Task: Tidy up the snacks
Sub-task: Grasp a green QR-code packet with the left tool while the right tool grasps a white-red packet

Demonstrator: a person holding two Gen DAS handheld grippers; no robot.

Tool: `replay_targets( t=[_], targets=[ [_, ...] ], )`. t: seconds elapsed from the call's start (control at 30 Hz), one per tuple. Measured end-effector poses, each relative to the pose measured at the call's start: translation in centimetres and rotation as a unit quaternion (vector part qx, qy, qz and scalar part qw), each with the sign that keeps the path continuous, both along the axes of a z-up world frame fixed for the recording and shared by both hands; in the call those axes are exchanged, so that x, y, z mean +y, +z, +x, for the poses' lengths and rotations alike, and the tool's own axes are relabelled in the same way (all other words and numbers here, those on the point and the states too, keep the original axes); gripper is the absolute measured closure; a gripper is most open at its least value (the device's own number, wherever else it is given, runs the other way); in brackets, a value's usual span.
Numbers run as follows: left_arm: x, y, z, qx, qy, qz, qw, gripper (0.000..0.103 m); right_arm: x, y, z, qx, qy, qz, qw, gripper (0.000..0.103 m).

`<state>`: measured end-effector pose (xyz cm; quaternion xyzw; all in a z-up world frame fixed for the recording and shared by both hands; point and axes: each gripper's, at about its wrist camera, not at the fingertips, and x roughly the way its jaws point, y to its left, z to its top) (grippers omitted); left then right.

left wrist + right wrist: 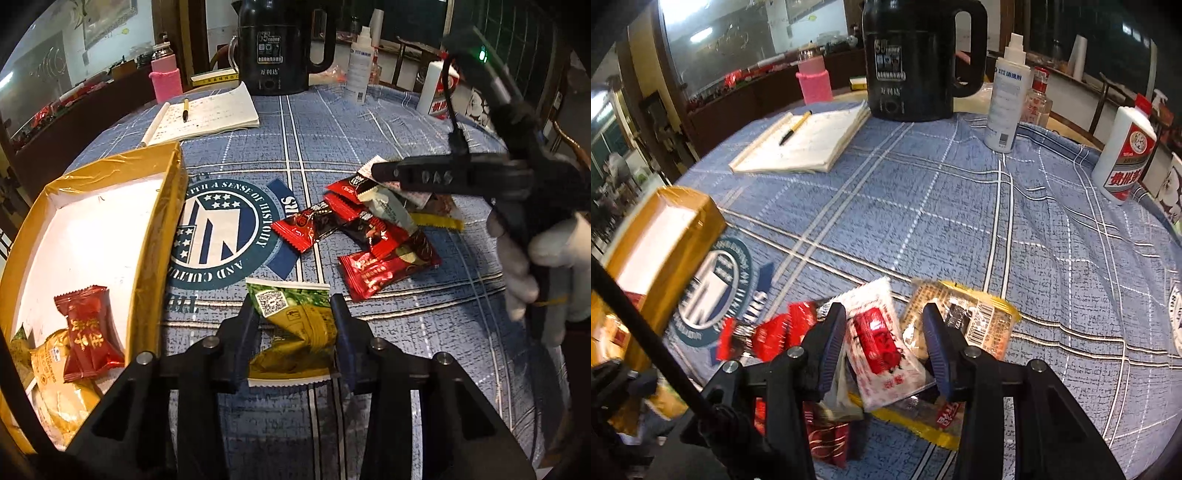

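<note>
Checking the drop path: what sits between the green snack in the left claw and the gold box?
Nothing: bare blue tablecloth separates the green snack, in the left claw, from the gold box, per the left wrist view.

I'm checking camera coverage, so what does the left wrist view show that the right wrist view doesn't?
Only the left wrist view: the left gripper shut on a green packet, a red candy inside the box, and a gloved hand.

Only the right wrist view: the right gripper straddling a white packet, its grip unclear.

Both: kettle, notebook, red packets.
</note>
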<state>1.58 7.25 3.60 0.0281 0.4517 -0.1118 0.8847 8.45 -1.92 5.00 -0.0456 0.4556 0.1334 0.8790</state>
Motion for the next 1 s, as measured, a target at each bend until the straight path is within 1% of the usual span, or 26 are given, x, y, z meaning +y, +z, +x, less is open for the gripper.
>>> replay_targets(
  t=[0.07, 0.1, 0.13, 0.17, 0.2, 0.23, 0.27, 0.3, 0.4, 0.53, 0.63, 0.7, 0.77, 0.8, 0.83, 0.97, 1.0],
  targets=[
    [0.1, 0.3, -0.3, -0.003, 0.001, -0.002, 1.0000, 0.062, 0.2, 0.0, -0.3, -0.003, 0.001, -0.015, 1.000, 0.077],
    [0.3, 0.5, -0.6, -0.005, 0.002, -0.004, 1.0000, 0.062, 0.4, 0.1, -0.5, 0.000, 0.003, -0.020, 1.000, 0.079],
    [0.4, 0.6, -0.8, -0.007, 0.003, -0.006, 1.0000, 0.062, 0.5, 0.2, -0.8, 0.001, 0.003, -0.022, 1.000, 0.083],
    [0.6, 0.9, -1.2, -0.009, 0.005, -0.011, 0.9999, 0.062, 0.4, 0.4, -1.1, -0.001, 0.002, -0.022, 1.000, 0.084],
    [0.8, 1.0, -1.4, -0.010, 0.006, -0.016, 0.9998, 0.062, 0.4, 0.6, -1.4, -0.005, 0.000, -0.021, 1.000, 0.088],
    [1.1, 1.3, -1.7, -0.011, 0.008, -0.022, 0.9997, 0.062, 0.3, 0.8, -1.8, -0.007, -0.004, -0.018, 1.000, 0.093],
    [1.4, 1.5, -2.0, -0.014, 0.010, -0.027, 0.9995, 0.062, 0.1, 1.2, -2.2, -0.010, -0.008, -0.013, 1.000, 0.094],
    [1.8, 1.8, -2.5, -0.017, 0.013, -0.034, 0.9992, 0.062, -0.1, 1.7, -2.8, -0.014, -0.011, -0.007, 1.000, 0.099],
    [3.1, 2.7, -3.8, -0.025, 0.024, -0.056, 0.9978, 0.062, -0.4, 2.8, -4.3, -0.025, -0.013, 0.002, 1.000, 0.102],
    [4.8, 4.2, -6.1, -0.047, 0.036, -0.083, 0.9948, 0.062, -1.6, 4.6, -6.5, -0.035, -0.018, 0.036, 0.999, 0.103],
    [6.1, 5.0, -7.5, -0.059, 0.045, -0.099, 0.9923, 0.062, -2.0, 5.2, -7.7, -0.027, -0.009, 0.053, 0.998, 0.102],
    [6.7, 5.2, -8.1, -0.064, 0.050, -0.105, 0.9911, 0.062, -1.8, 4.8, -7.9, -0.027, -0.008, 0.043, 0.999, 0.101],
    [6.9, 5.2, -8.5, -0.065, 0.051, -0.107, 0.9908, 0.062, -1.6, 3.8, -7.5, -0.018, -0.014, 0.020, 1.000, 0.086],
    [6.9, 5.2, -8.7, -0.065, 0.051, -0.107, 0.9909, 0.062, -1.4, 3.2, -7.2, -0.021, -0.024, 0.009, 0.999, 0.071],
    [7.0, 5.1, -8.8, -0.064, 0.051, -0.107, 0.9908, 0.062, -1.3, 2.8, -7.0, -0.027, -0.028, 0.001, 0.999, 0.067],
    [7.8, 5.2, -9.4, -0.064, 0.056, -0.110, 0.9902, 0.062, -0.4, 0.7, -5.4, -0.010, -0.035, -0.016, 0.999, 0.067],
    [8.2, 5.4, -9.5, -0.067, 0.059, -0.111, 0.9898, 0.062, 0.0, 0.2, -5.2, -0.008, -0.036, -0.028, 0.999, 0.067]
  ],
)
